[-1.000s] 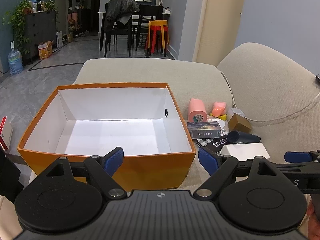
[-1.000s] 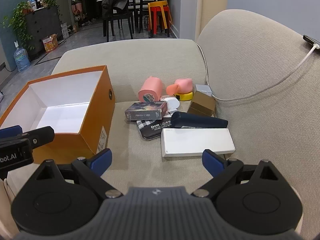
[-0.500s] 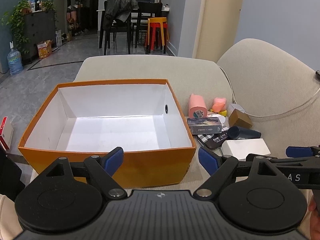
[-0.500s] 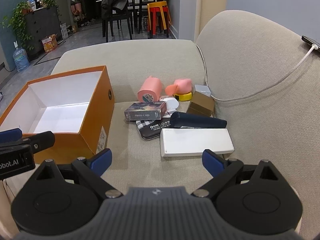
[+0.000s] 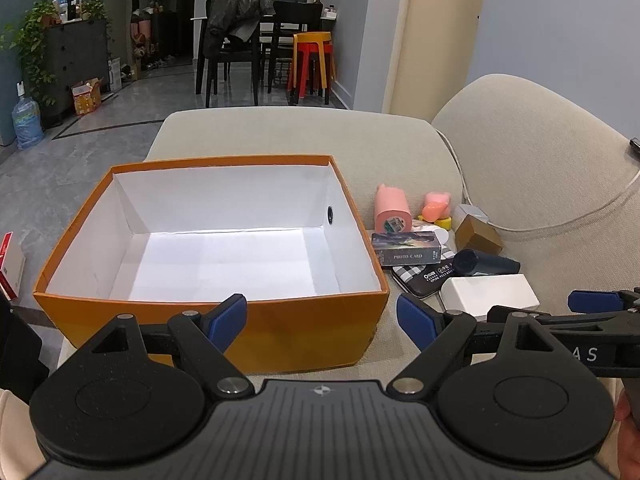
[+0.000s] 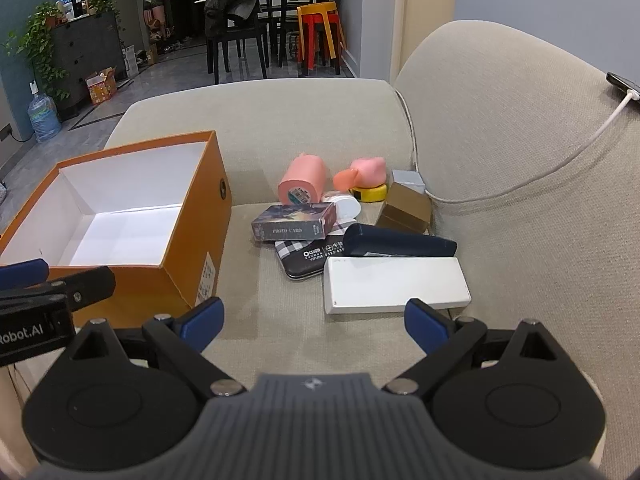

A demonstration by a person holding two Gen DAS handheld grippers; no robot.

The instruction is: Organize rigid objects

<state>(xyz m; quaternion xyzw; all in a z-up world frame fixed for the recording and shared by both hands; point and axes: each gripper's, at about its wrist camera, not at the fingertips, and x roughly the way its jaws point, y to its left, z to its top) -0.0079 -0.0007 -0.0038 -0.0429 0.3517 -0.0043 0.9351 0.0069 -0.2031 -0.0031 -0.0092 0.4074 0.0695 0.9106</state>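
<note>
An empty orange box with a white inside sits on the beige sofa. Right of it lies a heap: a white flat box, a dark blue case, a photo card box, a checked black tin, a pink cylinder, a pink toy, a brown box. My left gripper is open, in front of the orange box's near wall. My right gripper is open, just short of the white flat box.
The sofa's backrest rises on the right, with a white cable running to a phone. The seat cushion extends behind the heap. Beyond the sofa stand dining chairs and stacked stools.
Both grippers have risen and pulled back slightly; the box and the heap sit a little lower in view. Nothing was taken hold of.
</note>
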